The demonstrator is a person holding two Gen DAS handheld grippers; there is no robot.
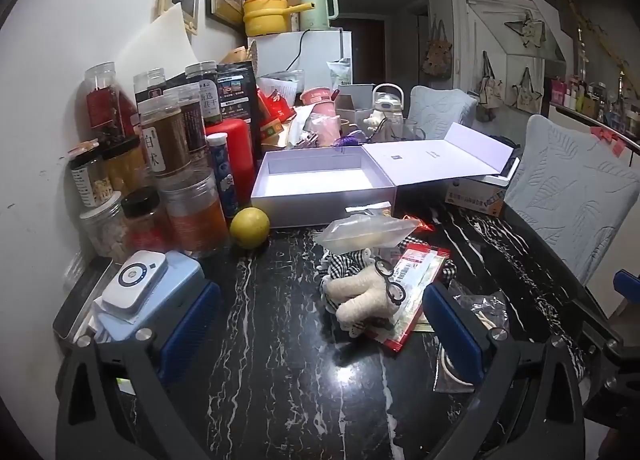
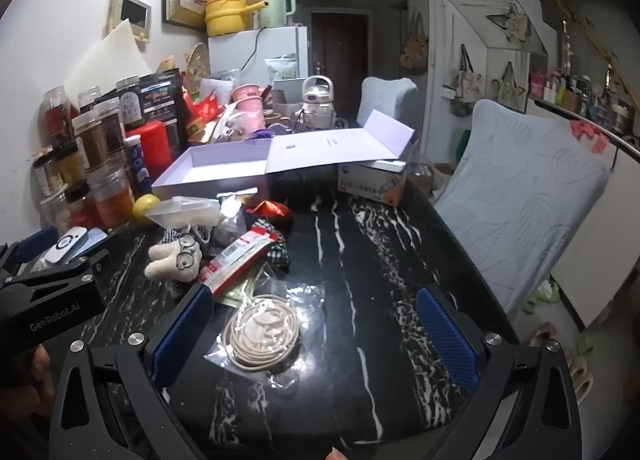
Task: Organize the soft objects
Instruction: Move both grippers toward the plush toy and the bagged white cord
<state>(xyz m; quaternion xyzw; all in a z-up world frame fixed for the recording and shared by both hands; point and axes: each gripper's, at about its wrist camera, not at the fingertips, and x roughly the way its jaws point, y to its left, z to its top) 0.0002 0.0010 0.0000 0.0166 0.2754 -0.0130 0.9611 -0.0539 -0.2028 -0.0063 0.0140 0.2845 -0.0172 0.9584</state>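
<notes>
Both wide open, empty: left gripper, right gripper. Risk: snagging red packet with plush toy; cord bag slipping on glossy table.

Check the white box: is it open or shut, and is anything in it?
Open: the white box has its lid folded back flat to the side. The visible interior looks empty, though the near wall hides part of the floor.
</notes>
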